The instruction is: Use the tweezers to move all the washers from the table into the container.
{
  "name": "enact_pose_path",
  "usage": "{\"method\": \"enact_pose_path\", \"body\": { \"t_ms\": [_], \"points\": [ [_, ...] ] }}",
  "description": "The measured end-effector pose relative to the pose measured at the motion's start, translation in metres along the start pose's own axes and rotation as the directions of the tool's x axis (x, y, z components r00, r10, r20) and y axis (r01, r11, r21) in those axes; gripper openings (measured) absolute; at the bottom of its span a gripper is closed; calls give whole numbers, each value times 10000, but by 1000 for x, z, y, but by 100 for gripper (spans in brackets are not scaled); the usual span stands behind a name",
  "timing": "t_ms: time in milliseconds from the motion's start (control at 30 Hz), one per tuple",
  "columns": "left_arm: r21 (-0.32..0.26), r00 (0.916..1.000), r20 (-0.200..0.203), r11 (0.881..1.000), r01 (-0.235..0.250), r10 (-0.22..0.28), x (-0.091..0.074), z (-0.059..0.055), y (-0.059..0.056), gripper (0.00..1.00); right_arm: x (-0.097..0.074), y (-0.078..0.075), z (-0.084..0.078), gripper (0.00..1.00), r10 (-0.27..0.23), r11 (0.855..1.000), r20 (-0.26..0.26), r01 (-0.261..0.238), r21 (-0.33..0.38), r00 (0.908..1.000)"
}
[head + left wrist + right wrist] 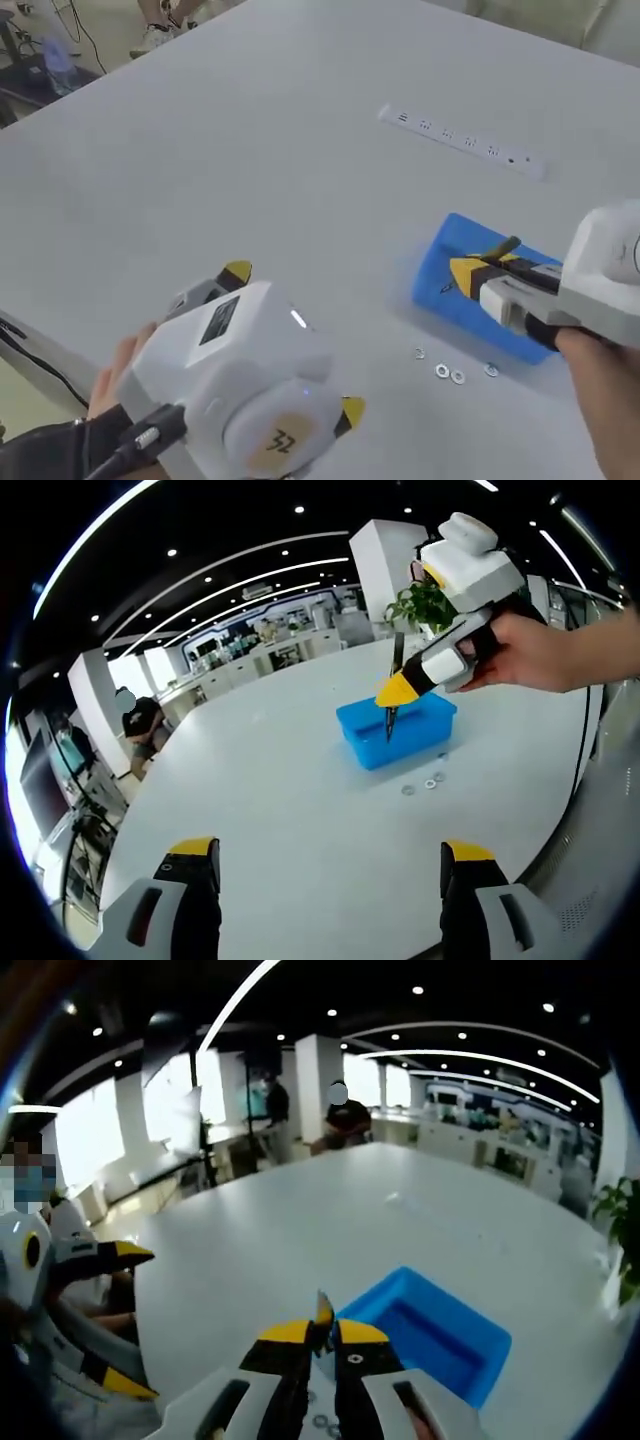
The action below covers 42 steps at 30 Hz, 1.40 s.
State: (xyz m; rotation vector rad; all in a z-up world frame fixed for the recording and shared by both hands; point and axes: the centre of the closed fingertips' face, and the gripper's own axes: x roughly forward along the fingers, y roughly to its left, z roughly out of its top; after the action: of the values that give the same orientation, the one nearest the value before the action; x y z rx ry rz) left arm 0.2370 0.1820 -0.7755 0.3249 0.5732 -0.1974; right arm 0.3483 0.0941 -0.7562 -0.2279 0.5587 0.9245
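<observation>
1. Head view
   - The left gripper is held low at the left over the table, with its yellow-tipped jaws spread apart and nothing between them.
   - The right gripper is held above the blue container, with its jaws pressed together on the dark tweezers.
   - Four washers lie on the table just in front of the container.
   - A white power strip lies farther back on the table.

2. Left gripper view
   - The left gripper is seen with its jaws wide apart and empty.
   - The right gripper is held by a hand over the container.
   - The tweezers are pinched in it and point down into the container.
   - The washers lie on the table beside the container's near wall.
   - A plant stands behind.

3. Right gripper view
   - The right gripper is clamped on the tweezers.
   - The container lies open just beyond and to the right.
   - Washers are glimpsed low between the jaws.
   - The left gripper is at the left edge, with its jaws spread.
</observation>
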Motion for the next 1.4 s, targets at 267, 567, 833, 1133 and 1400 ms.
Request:
{"method": "enact_pose_path", "body": {
  "t_ms": [267, 567, 833, 1133, 1400],
  "points": [
    [-1, 10000, 51, 10000, -24, 24, 0, 1, 0, 93, 8, 6, -39, 4, 164, 9999, -781, -163, 15, 9968],
    [-47, 9997, 219, 10000, 82, -81, -1, 4, -2, 93, 24, 9, -52, 4, 164, 9995, -1210, -195, -250, 9925],
    [-193, 9991, 397, 9997, 134, -127, -1, 7, -3, 95, 25, 9, -59, 4, 127, 9989, -1318, -184, -421, 9912],
    [-218, 9979, 607, 9995, 228, -215, -3, 11, -5, 96, 25, 8, -58, 4, -19, 9986, -1199, -45, -536, 9928],
    [-420, 9973, 709, 9989, 212, -182, -3, 13, -3, 97, 20, 10, -54, 3, 42, 9993, -1298, -90, -369, 9915]
  ]
}}
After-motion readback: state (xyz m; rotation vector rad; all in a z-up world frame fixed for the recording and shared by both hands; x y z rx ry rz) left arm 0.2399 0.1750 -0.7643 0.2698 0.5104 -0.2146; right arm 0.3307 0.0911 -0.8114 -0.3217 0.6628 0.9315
